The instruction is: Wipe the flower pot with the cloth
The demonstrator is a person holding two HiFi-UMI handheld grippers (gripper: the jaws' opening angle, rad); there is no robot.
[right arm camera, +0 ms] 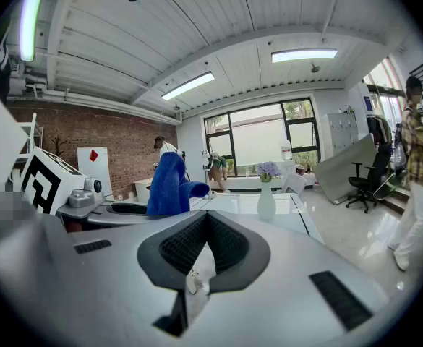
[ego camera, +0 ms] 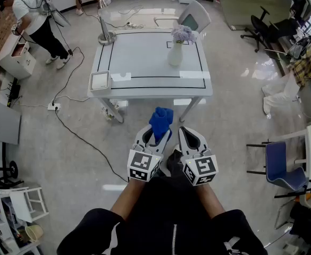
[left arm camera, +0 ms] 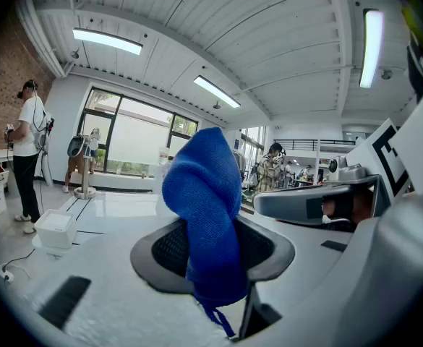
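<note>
- The left hand-held gripper (ego camera: 156,134) is clamped on the blue cloth (ego camera: 161,120), which sticks up past its jaws.
- The right hand-held gripper (ego camera: 190,137) has its jaws together, empty.
- The flower pot (ego camera: 176,54) stands on the counter (ego camera: 144,62), well ahead of both.

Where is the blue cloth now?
The blue cloth is clamped in the left gripper, low centre of the head view, short of the table with the flower pot.

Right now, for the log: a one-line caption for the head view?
Short of the table: left gripper shut on blue cloth, right gripper shut, empty; flower pot stands on the table.
</note>
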